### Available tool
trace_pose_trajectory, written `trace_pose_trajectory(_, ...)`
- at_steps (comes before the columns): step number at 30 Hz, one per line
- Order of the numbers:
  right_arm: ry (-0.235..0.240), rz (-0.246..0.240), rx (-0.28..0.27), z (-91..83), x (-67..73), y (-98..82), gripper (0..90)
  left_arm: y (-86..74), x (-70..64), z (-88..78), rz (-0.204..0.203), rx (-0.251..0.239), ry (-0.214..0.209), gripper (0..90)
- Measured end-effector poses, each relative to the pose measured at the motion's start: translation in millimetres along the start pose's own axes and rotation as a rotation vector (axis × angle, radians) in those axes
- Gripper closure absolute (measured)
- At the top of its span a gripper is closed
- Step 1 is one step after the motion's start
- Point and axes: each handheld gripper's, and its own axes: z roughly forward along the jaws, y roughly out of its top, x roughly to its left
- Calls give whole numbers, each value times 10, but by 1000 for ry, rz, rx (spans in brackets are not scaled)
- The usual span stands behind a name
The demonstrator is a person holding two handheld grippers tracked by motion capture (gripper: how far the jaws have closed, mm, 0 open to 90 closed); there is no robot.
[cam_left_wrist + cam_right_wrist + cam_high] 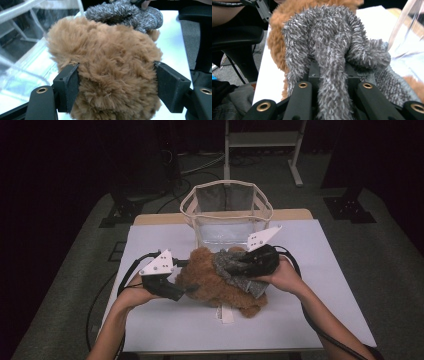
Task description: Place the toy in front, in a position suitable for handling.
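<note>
A brown plush bear (212,282) lies on the white table (165,325) with a grey fuzzy knit piece (235,267) draped over it. My left gripper (183,291) comes in from the left. In the left gripper view its jaws (116,80) stand on either side of the bear's (107,57) fur, which brushes both pads without being squeezed. My right gripper (241,265) reaches in from the right, shut on a strand of the grey knit (329,45), which runs down between its jaws (332,75). The bear (278,32) lies behind the knit.
A see-through basket with a cream rim (225,185) stands at the table's far edge, just behind the bear; its wall (22,17) is also close in the left gripper view. A white tag (225,314) sticks out under the bear. A metal stand (262,140) is on the floor beyond.
</note>
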Motion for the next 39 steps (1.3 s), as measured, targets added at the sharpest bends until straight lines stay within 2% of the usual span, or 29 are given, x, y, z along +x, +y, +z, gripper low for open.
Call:
trace_pose_trajectory(2,9,16,-9,54,-23,-57,736,-76,6,0,-9,-1,8,268)
trace_pose_trajectory(4,11,17,-13,84,-24,-81,736,-116,0,-23,-1,-1,25,268)
trace_pose_trajectory(7,6,9,-9,103,-9,-77,736,-111,-27,-64,35,13,47,265)
trace_pose_trajectory(9,1,6,-6,108,-1,-68,735,-92,-58,-78,72,0,62,259)
trace_pose_trajectory(11,1,2,3,123,5,-70,733,-53,-81,-100,95,-25,58,253)
trace_pose_trajectory(12,1,3,9,131,9,-73,732,-34,-97,-98,104,-35,43,253)
trace_pose_trajectory(13,4,0,15,153,17,-80,731,-27,-103,-87,110,-25,31,254)
trace_pose_trajectory(15,5,-7,28,188,31,-92,729,-43,-111,-25,121,29,31,255)
trace_pose_trajectory(16,6,-8,31,197,36,-96,729,-72,-103,9,117,54,25,256)
trace_pose_trajectory(18,2,-14,36,207,38,-108,729,-150,-80,47,107,62,26,255)
trace_pose_trajectory(20,0,-9,38,205,35,-129,727,-225,-39,47,78,59,33,255)
trace_pose_trajectory(24,-9,-4,42,165,21,-167,724,-351,18,46,54,100,50,258)
trace_pose_trajectory(27,-15,16,35,118,7,-218,718,-419,63,42,22,95,49,257)
trace_pose_trajectory(29,-20,25,29,89,-1,-243,715,-420,73,39,20,89,46,256)
trace_pose_trajectory(34,-36,25,48,7,4,-267,705,-297,37,24,55,75,36,252)
trace_pose_trajectory(39,-49,46,48,-74,-10,-339,706,-164,-39,118,109,79,1,242)
